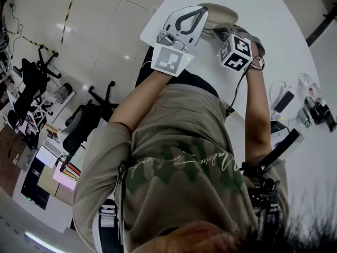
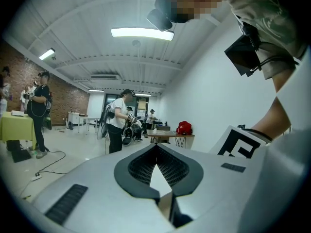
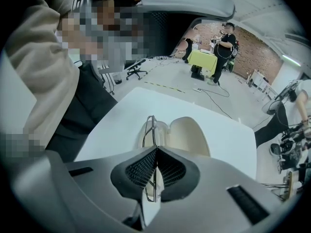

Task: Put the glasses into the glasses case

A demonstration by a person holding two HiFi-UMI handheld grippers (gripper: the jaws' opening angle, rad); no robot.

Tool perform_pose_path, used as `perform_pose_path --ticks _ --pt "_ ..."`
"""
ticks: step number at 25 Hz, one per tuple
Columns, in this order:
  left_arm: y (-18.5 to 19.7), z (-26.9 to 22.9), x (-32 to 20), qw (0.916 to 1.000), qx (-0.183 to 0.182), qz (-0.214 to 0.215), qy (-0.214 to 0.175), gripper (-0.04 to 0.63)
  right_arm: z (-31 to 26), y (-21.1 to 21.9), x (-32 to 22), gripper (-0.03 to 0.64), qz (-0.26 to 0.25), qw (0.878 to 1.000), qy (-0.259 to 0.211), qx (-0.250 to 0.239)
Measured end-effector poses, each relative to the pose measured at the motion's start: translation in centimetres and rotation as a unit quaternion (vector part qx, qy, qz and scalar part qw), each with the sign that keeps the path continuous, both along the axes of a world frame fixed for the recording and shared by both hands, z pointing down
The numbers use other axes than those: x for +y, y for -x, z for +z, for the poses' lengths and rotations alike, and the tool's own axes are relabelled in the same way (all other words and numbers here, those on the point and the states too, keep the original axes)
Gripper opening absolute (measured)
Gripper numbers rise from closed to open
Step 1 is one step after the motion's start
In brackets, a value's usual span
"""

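Pinching the glasses, right gripper hangs above glasses case (open).

Steep-down head view and close right gripper view share the table; left gripper view faces the room.

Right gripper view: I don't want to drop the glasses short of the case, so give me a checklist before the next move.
1. Thin wire-framed glasses clamped in right gripper: ok.
2. Cream clamshell glasses case open: ok.
3. Case straight ahead of the jaws: ok.
4. Left gripper shut, empty: ok.
5. Left gripper steadying case: not ok, it points into the room.
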State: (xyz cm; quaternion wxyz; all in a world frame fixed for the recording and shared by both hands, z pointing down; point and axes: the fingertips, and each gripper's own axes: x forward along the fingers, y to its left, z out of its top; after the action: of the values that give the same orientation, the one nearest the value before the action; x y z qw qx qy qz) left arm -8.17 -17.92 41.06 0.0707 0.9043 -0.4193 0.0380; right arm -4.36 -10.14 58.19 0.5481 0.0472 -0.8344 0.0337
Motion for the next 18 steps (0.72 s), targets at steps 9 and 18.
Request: perform_pose_path --ticks 9,18 --pt "-1.2 0.8 -0.5 1.0000 -0.002 -0.005 0.008 0.006 0.2 -0.8 -0.5 0.015 0.000 1.000 0.002 -0.002" --pt "-1.5 1.6 -0.4 0.9997 0.000 0.001 0.023 0.006 0.5 -0.3 -0.5 0.015 -0.004 1.000 0.009 -0.003"
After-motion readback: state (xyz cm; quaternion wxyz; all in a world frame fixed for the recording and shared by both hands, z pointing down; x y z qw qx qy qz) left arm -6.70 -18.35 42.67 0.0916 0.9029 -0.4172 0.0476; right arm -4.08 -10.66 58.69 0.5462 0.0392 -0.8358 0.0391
